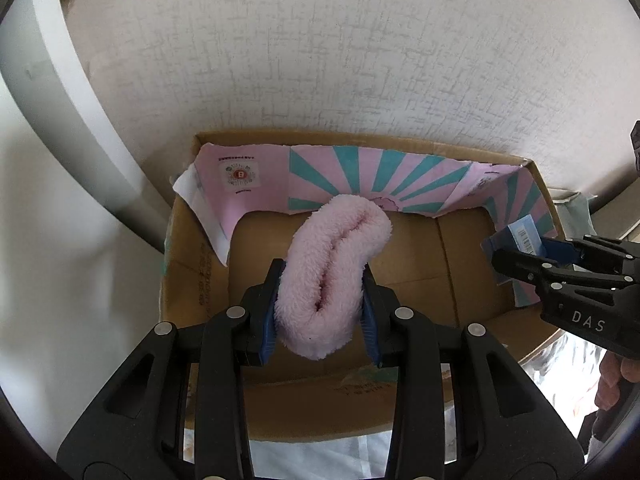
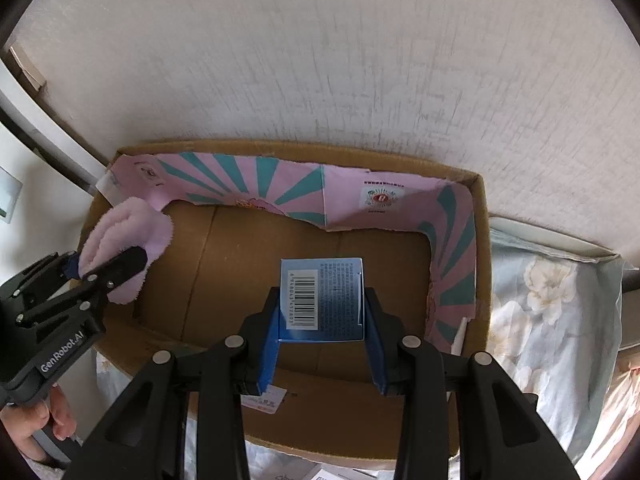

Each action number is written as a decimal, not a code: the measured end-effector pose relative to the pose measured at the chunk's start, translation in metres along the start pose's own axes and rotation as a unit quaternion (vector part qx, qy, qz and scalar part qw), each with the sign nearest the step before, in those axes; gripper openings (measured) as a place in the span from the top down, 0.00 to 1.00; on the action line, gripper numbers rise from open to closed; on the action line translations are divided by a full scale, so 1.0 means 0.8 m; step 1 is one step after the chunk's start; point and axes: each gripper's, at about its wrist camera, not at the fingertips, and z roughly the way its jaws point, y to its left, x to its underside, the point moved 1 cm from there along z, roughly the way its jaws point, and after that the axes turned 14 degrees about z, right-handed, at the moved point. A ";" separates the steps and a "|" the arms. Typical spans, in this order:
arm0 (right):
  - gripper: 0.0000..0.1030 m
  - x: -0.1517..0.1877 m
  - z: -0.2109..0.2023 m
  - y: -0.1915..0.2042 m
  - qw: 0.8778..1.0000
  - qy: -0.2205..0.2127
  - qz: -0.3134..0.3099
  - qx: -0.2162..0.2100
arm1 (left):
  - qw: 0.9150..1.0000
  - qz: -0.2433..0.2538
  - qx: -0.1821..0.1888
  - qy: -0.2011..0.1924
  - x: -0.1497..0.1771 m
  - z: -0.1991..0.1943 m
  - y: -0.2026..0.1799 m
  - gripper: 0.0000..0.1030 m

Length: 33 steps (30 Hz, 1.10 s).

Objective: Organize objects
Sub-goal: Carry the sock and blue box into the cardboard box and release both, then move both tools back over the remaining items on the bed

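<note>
My left gripper (image 1: 322, 280) is shut on a fluffy pink rolled towel (image 1: 336, 256), held above the left half of an open cardboard box (image 1: 200, 280). In the right wrist view the same towel (image 2: 124, 240) hangs over the box's left side in that gripper (image 2: 110, 274). My right gripper (image 2: 324, 312) is shut on a small blue carton with a barcode (image 2: 322, 296), above the bare brown floor of the box (image 2: 224, 272). From the left wrist view the blue carton (image 1: 516, 238) and right gripper (image 1: 524, 256) sit by the box's right wall.
A pink and teal striped paper liner (image 1: 360, 176) lines the box's back and right walls. The box stands against a textured white wall (image 2: 320, 60) on floral bedding (image 2: 540, 300). A person's hand (image 2: 44, 424) grips the left tool.
</note>
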 end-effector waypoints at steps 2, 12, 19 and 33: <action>0.66 0.001 0.000 -0.003 1.000 0.001 0.009 0.002 | 1.000 0.005 -0.003 -0.002 -0.001 -0.002 -0.001 0.70; 0.27 0.004 -0.002 -0.008 0.999 0.040 0.017 0.023 | 0.999 0.033 -0.026 0.003 -0.004 -0.016 -0.014 0.00; 0.14 0.014 -0.032 -0.017 1.000 0.010 0.012 0.017 | 1.000 0.016 -0.022 -0.005 0.001 -0.028 -0.016 0.00; 0.01 0.015 -0.049 0.005 1.000 -0.005 0.014 0.022 | 0.997 -0.061 0.027 -0.031 0.006 -0.083 -0.007 0.00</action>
